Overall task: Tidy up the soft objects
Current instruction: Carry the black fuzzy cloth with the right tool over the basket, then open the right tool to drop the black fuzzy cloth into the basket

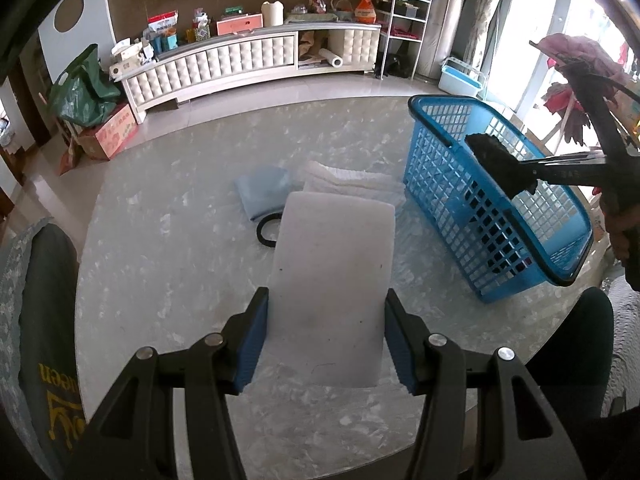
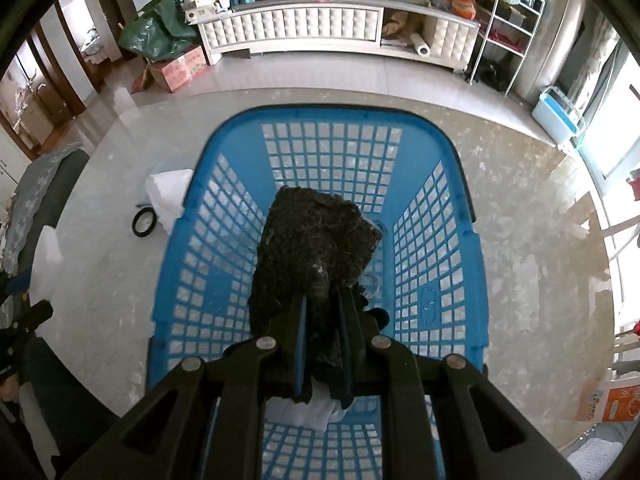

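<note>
My left gripper (image 1: 327, 294) is shut on a white sponge pad (image 1: 332, 280), its blue pads pressing both long edges just above the marble table (image 1: 168, 216). To the right stands a blue plastic basket (image 1: 440, 168). Over the basket's open top, my right gripper (image 2: 322, 298) is shut on a black scouring pad (image 2: 316, 240), which also shows in the left wrist view as the black scouring pad (image 1: 500, 164). A white cloth (image 2: 316, 408) lies on the bottom of the basket (image 2: 332, 114).
Beyond the sponge lie a folded white towel (image 1: 352, 180), a light blue cloth (image 1: 264, 188) and a black ring (image 1: 266, 232). Dark chair backs (image 1: 44, 300) stand at the round table's near edge. A white cabinet (image 1: 248, 56) lines the far wall.
</note>
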